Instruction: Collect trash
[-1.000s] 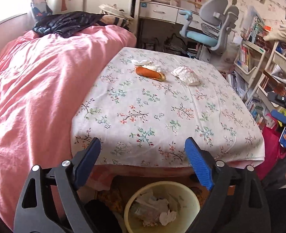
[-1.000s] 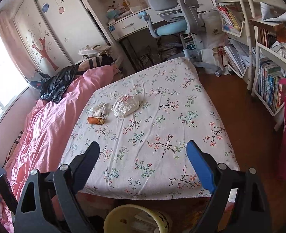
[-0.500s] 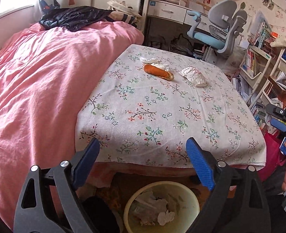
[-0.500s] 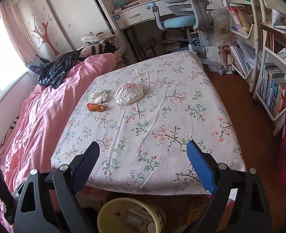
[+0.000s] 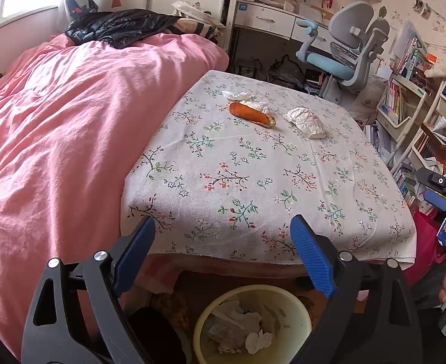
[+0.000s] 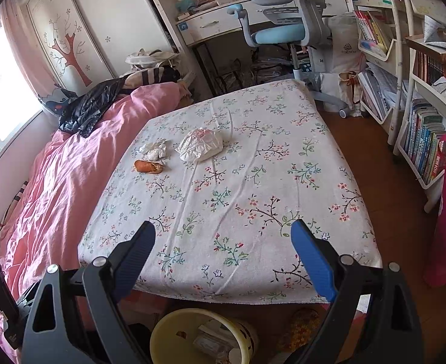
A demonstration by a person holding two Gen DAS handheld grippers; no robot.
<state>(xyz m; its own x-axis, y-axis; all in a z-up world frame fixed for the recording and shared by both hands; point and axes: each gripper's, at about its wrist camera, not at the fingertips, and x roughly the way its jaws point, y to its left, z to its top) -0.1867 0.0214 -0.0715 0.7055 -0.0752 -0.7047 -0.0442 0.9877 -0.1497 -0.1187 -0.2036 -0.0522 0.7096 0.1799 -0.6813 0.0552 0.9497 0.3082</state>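
Orange food scrap [image 5: 251, 114], tissues [image 5: 243, 96] and crumpled wrapper [image 5: 305, 120] lie at the far side of the tabletop [image 5: 253, 182]; the left claw [image 5: 223, 257] is wide and empty above the yellow bin [image 5: 301, 312]. Since the earlier frame it is nearer.

From the right view, the right claw [image 6: 223, 257] is also wide and empty; it should reach far forward and close on the wrapper [image 6: 200, 145] first.
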